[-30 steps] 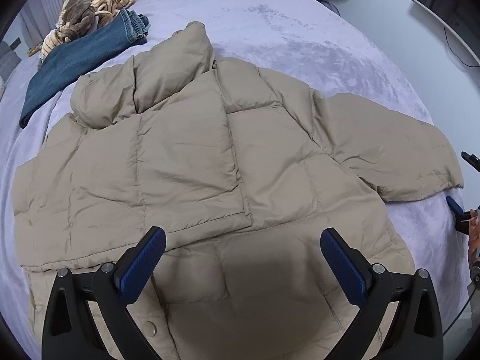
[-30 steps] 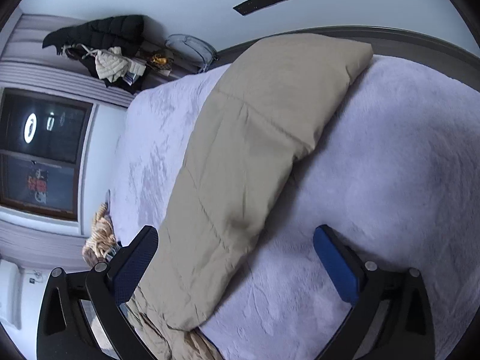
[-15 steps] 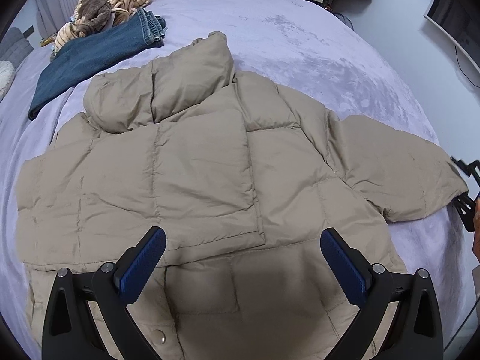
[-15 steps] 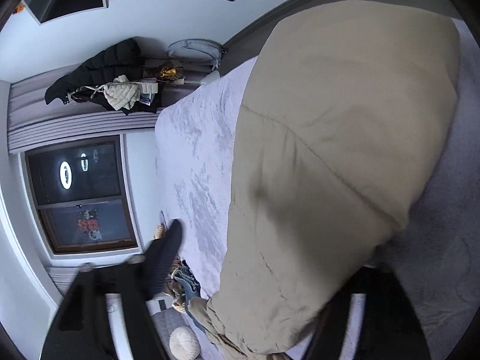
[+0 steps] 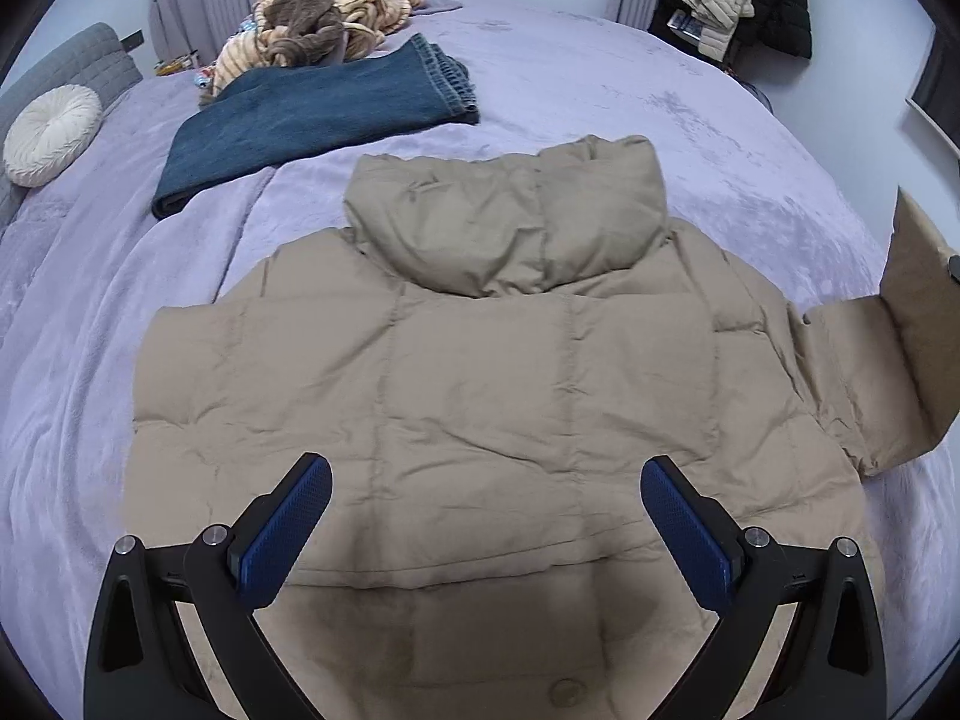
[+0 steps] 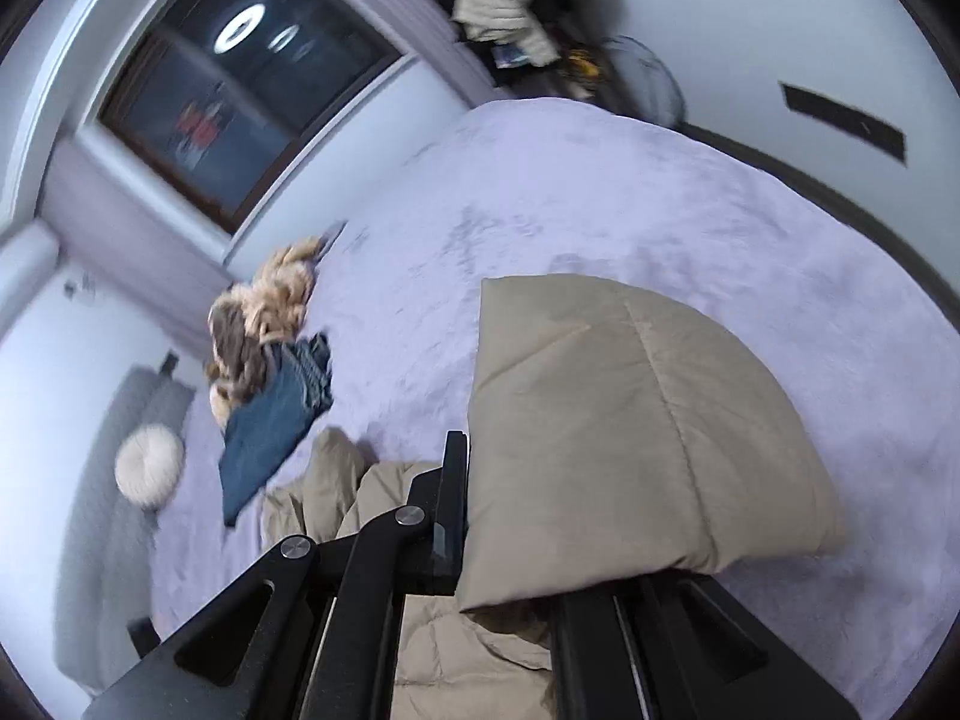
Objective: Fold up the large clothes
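On the lilac bed [image 5: 600, 96] the tan puffer jacket [image 5: 480, 396] lies mostly unfolded, left gripper [image 5: 486, 528] spread empty above its hem while the right gripper [image 6: 510, 540], clamped on the sleeve [image 6: 630, 432], begins folding.

The jacket [image 5: 480, 396] lay on the bed [image 5: 600, 90]. Behind it to the left lay jeans [image 5: 312, 114], a heap of clothes [image 5: 312, 24] behind them, a cushion [image 5: 51, 135] farther left.
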`<state>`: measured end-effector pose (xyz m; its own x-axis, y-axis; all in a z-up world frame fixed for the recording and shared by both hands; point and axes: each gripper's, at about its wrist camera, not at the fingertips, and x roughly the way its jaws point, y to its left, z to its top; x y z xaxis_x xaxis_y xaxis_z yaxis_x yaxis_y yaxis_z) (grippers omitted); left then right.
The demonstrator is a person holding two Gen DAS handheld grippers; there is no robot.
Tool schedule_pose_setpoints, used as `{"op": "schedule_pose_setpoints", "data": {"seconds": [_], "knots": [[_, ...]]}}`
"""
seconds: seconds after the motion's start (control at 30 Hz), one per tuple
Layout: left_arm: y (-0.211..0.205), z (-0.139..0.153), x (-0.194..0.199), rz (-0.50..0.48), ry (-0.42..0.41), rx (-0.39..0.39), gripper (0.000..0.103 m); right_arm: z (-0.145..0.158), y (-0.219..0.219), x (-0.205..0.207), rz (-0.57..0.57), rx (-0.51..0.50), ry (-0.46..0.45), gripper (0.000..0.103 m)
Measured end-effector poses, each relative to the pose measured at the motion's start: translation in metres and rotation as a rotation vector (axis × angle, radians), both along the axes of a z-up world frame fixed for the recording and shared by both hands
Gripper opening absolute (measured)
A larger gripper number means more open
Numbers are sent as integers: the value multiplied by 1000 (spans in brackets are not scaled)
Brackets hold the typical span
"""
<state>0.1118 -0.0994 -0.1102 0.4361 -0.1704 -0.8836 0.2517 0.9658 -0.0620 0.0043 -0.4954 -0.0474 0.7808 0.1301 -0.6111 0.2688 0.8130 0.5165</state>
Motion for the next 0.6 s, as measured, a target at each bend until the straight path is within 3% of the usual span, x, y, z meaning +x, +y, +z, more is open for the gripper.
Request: {"op": "schedule_pose_setpoints", "data": {"seconds": [0.13,0.3,0.4,0.6], "knots": [[37,-3,6,35,-3,8,103,9,114,36,217,-203,1,6],[79,-10,12,82,1,6,103,-31,224,58,391,-361,81,6],[97,-16,15,101,5,11,103,-67,256,57,416,-391,166,6],[111,-34,21,112,38,-10,103,-120,260,56,399,-407,318,6]]}}
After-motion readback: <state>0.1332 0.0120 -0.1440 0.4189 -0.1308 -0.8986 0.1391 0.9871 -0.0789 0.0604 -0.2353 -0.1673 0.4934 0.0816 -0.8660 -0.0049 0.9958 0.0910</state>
